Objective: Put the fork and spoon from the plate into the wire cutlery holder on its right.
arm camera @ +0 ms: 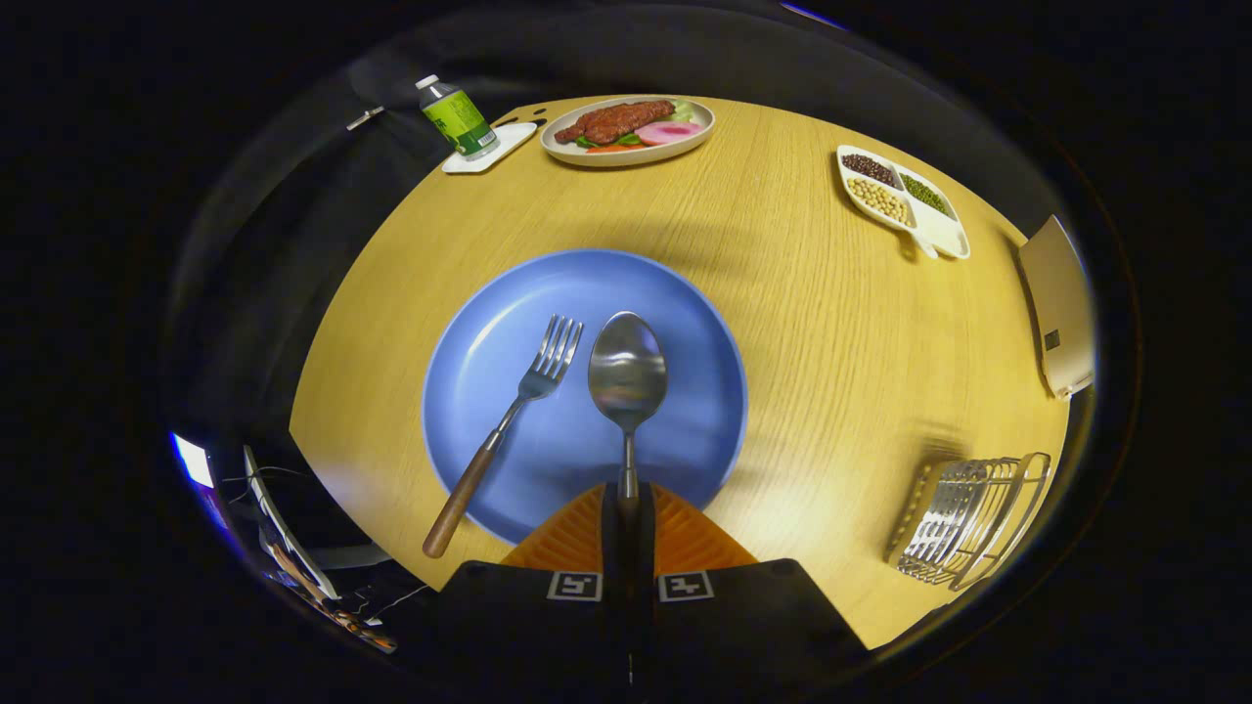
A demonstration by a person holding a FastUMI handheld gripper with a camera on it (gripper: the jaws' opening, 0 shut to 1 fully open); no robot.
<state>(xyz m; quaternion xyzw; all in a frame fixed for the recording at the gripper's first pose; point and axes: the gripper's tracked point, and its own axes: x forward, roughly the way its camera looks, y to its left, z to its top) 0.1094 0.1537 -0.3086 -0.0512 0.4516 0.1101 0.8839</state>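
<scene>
Our gripper [627, 508] held the one spoon [627, 376] by its handle over the blue plate [685, 323]; one fork [509, 420] overhung the rim, bare worktop [831, 372] before the wire cutlery holder [968, 523].

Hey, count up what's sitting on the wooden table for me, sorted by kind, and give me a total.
Cutlery: 2, the fork and the spoon, whose handle sits between the shut fingers of the gripper
Dishes: 4, blue plate, food plate, divided dish, small tray
Bottles: 1
Wire cutlery holders: 1
Total: 8
</scene>
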